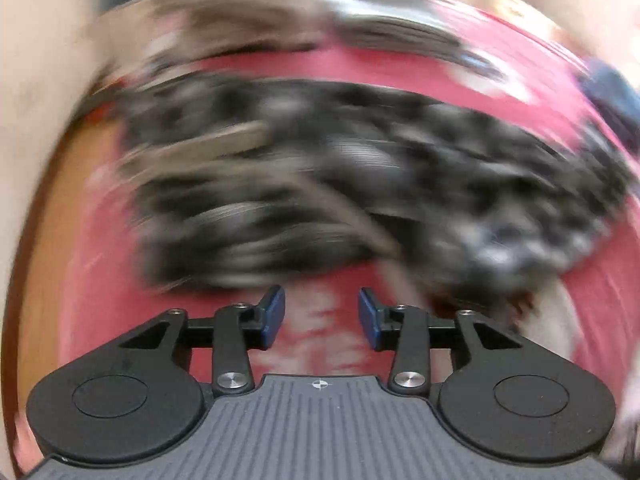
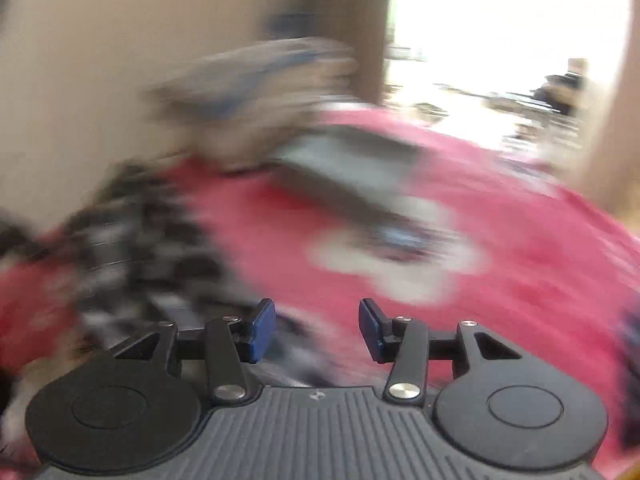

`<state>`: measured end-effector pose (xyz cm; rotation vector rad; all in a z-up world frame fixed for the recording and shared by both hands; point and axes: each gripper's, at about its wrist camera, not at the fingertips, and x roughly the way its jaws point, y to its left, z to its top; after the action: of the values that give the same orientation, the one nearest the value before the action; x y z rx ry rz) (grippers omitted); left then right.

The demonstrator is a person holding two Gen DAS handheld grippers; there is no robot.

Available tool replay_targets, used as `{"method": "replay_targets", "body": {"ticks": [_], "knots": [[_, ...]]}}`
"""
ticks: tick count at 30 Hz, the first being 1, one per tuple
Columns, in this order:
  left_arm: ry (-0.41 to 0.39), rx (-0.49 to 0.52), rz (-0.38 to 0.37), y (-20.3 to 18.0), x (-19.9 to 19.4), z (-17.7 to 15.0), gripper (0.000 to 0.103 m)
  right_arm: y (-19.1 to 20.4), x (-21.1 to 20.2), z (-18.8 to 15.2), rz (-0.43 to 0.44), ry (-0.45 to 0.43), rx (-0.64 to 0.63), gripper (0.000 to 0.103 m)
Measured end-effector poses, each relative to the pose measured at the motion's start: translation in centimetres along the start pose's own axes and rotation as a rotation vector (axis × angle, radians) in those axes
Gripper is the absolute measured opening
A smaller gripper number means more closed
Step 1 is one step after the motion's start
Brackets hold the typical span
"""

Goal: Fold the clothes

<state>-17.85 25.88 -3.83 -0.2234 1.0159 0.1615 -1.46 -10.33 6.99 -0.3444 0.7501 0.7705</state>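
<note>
**Grippers clear, garment spread ahead**

Motion blur smears nearly everything, so edges come first. On the left wrist view the red cover (image 1: 400,68) runs out at the left into a bare orange-brown strip (image 1: 76,184), with a pale wall (image 1: 44,40) beyond. The left gripper (image 1: 321,316) hangs over open red cloth — jaws apart, nothing between the blue pads (image 1: 274,316).

The black-and-white garment (image 1: 320,184) lies just ahead of it, sprawled wide across the cover; its pattern and outline are too streaked to read. A tan strip (image 1: 224,140) crosses its left part — cannot tell what it is.

On the right wrist view the right gripper (image 2: 317,330) also stands apart and empty. The garment (image 2: 132,240) sits to its left, cut off at the frame edge. Ahead, a grey flat thing (image 2: 344,168) and a white patch (image 2: 400,264) lie on the cover (image 2: 540,260); a blurred grey-blue heap (image 2: 256,88) sits at the far edge, beside a bright doorway (image 2: 500,32).
</note>
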Motion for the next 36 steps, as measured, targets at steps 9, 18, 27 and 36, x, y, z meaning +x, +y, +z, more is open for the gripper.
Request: {"method": "replay_targets", "body": {"ticks": [9, 18, 27, 36], "knots": [[-0.142, -0.489, 0.111, 7.4, 2.2, 0.4, 0.061, 16.4, 9.6, -2.3, 0.475, 0.084, -0.628, 0.059], [-0.243, -0.590, 0.141, 6.9, 4.1, 0.2, 0.055, 19.5, 14.6, -4.9, 0.398, 0.080, -0.766, 0.044], [-0.305, -0.617, 0.202, 8.3, -1.6, 0.7, 0.017, 19.0, 12.9, -2.7, 0.473, 0.097, -0.629, 0.006], [-0.127, -0.605, 0.282, 13.7, -3.2, -0.1, 0.016, 21.0, 12.6, -3.6, 0.598, 0.121, -0.664, 0.006]]}}
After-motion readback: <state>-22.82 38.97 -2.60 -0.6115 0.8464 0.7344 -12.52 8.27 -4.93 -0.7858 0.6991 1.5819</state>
